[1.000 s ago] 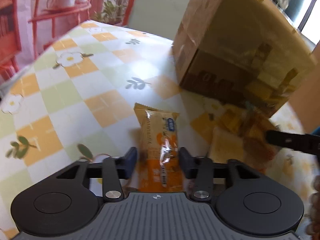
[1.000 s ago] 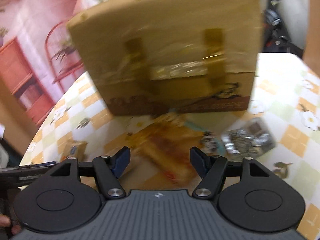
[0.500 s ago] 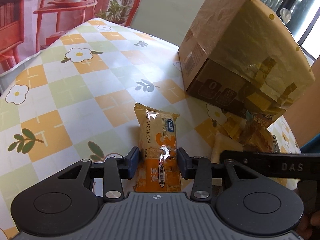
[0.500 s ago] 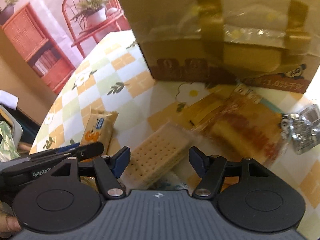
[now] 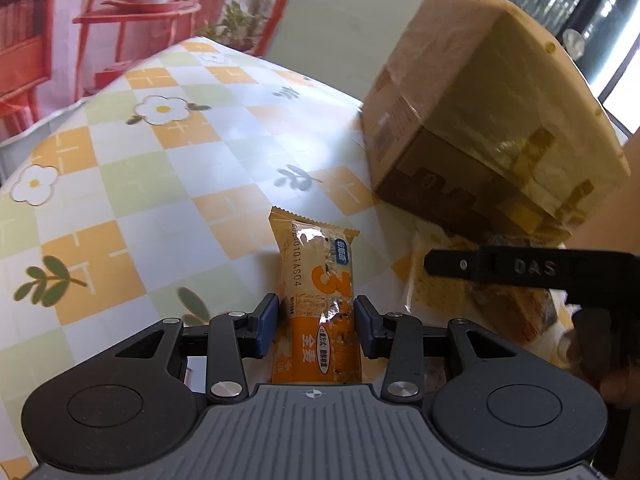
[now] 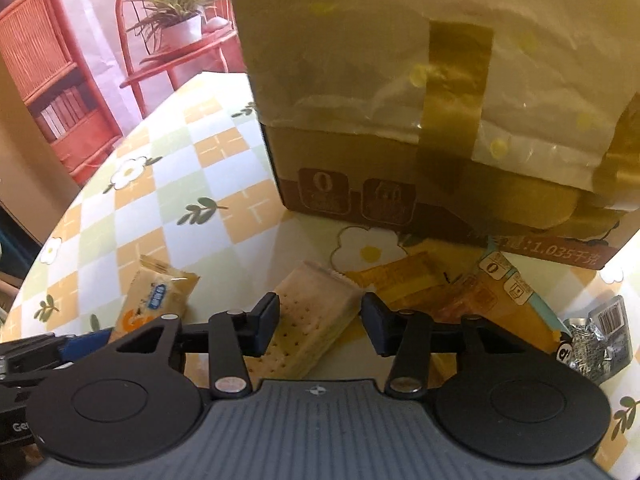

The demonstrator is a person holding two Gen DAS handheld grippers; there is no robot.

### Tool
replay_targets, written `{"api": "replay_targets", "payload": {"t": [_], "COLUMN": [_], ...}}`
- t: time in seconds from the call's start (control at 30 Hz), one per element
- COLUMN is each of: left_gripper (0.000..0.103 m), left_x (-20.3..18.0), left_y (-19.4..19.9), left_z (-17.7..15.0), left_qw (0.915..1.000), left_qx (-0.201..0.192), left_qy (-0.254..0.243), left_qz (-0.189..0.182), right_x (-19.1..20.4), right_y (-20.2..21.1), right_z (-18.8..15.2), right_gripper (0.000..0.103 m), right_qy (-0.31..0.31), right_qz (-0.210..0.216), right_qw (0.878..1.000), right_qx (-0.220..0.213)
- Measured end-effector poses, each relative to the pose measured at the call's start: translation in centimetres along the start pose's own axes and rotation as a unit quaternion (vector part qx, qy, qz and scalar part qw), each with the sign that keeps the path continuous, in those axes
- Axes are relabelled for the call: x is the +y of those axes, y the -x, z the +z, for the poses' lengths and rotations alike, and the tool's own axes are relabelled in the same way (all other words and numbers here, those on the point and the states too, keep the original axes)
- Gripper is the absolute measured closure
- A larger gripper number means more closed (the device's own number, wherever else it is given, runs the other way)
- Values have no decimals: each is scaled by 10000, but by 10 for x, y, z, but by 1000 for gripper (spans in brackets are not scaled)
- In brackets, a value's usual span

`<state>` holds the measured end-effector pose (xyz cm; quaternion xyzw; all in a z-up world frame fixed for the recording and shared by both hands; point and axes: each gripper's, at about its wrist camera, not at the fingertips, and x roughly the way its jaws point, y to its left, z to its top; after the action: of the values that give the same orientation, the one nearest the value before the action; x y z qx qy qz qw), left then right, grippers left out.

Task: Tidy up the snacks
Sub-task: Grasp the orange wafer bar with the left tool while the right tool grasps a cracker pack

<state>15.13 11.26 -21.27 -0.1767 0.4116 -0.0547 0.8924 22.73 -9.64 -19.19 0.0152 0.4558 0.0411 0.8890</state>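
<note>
An orange cracker packet point(image 5: 316, 296) lies on the checked tablecloth, between the fingers of my left gripper point(image 5: 315, 320), whose pads touch its sides. It also shows in the right wrist view point(image 6: 156, 300). My right gripper point(image 6: 320, 322) is open around a pale biscuit pack point(image 6: 308, 320) without clamping it. An orange snack bar point(image 6: 396, 280), an orange pouch point(image 6: 492, 308) and a silver foil packet point(image 6: 596, 340) lie to the right. The right gripper's finger point(image 5: 500, 266) shows in the left wrist view.
A large cardboard box point(image 6: 440, 100) wrapped in plastic and yellow tape stands just behind the snacks; it also shows in the left wrist view point(image 5: 480, 120). The round table's edge point(image 5: 52, 124) curves at the left. Red shelves and a potted plant point(image 6: 176, 24) stand beyond.
My left gripper's fingers have narrowed onto the orange packet. My right gripper has dropped down and closer to the biscuit pack, its fingers now narrower around it.
</note>
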Motion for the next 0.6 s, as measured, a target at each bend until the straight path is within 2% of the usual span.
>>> {"api": "replay_targets", "payload": {"t": [0.03, 0.07, 0.23, 0.3, 0.43, 0.6], "left_gripper": [60, 60, 60, 60, 59, 58], "left_x": [2, 4, 5, 3, 2, -3], "left_y": [0, 0, 0, 0, -2, -2], "left_z": [1, 2, 4, 4, 6, 5], "left_qw": [10000, 10000, 9998, 9999, 9997, 9995], "left_qx": [-32, -51, -96, -103, -126, -158], "left_qy": [30, 76, 131, 77, 96, -20], "left_qz": [35, 27, 61, 107, 168, 284], "right_x": [2, 5, 17, 17, 19, 20], "right_y": [0, -1, -15, -18, -11, -4], "right_z": [0, 0, -4, -6, -9, -14], "right_gripper": [37, 34, 32, 32, 41, 41], "right_qy": [-30, -36, 113, 104, 330, 473], "right_qz": [75, 90, -71, -15, 0, -26], "right_qw": [10000, 10000, 9998, 9997, 9994, 9988], "right_qx": [8, 21, 164, 208, 120, 95]}}
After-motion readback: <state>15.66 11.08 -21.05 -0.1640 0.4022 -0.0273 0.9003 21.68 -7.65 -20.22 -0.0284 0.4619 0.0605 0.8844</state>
